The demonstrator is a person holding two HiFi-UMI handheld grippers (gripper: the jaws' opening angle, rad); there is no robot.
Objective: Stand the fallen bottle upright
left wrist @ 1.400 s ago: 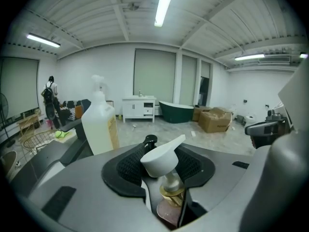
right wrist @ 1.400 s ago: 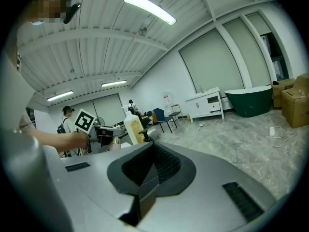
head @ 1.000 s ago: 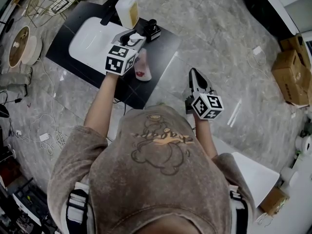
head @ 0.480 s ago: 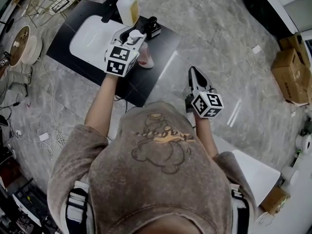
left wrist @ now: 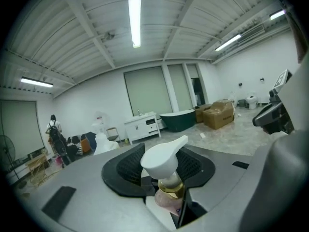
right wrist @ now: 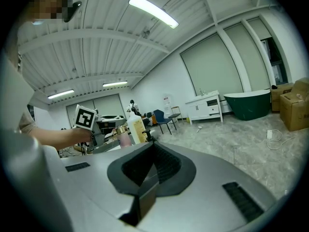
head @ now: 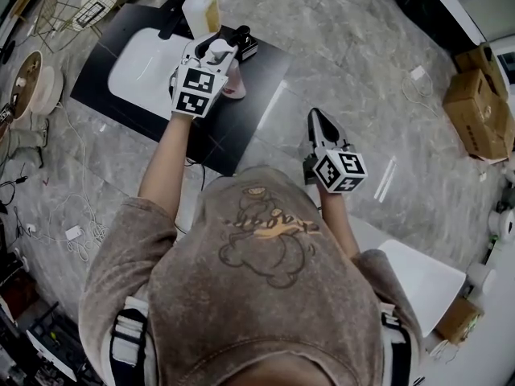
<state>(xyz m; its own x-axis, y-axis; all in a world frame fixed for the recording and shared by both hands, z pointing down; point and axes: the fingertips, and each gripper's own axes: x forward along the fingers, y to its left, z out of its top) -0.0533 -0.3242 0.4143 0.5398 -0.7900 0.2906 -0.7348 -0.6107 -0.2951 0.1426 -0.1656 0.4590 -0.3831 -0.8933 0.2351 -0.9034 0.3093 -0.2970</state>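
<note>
A pink pump bottle (head: 234, 82) with a white pump head and gold collar stands nearly upright over the black mat (head: 257, 75), pump head up. My left gripper (head: 224, 61) is shut on its neck and upper body. In the left gripper view the pump bottle (left wrist: 164, 159) sticks up between the jaws, its lower body hidden. My right gripper (head: 319, 125) hangs over the marble floor, away from the mat, shut with nothing in it. In the right gripper view the right gripper (right wrist: 152, 146) has its pads together, and the pink bottle (right wrist: 124, 138) shows far off.
On the mat sit a white tray (head: 137, 67), a tall bottle of yellow liquid (head: 200, 10) and a small black dispenser (head: 245, 42). Cardboard boxes (head: 475, 99) stand at the right, a white board (head: 425, 284) at lower right, and cables (head: 76, 232) and a spool (head: 32, 79) at the left.
The left gripper rolled and lifted the pink bottle from lying on the mat to nearly upright. The right gripper stayed where it was.
</note>
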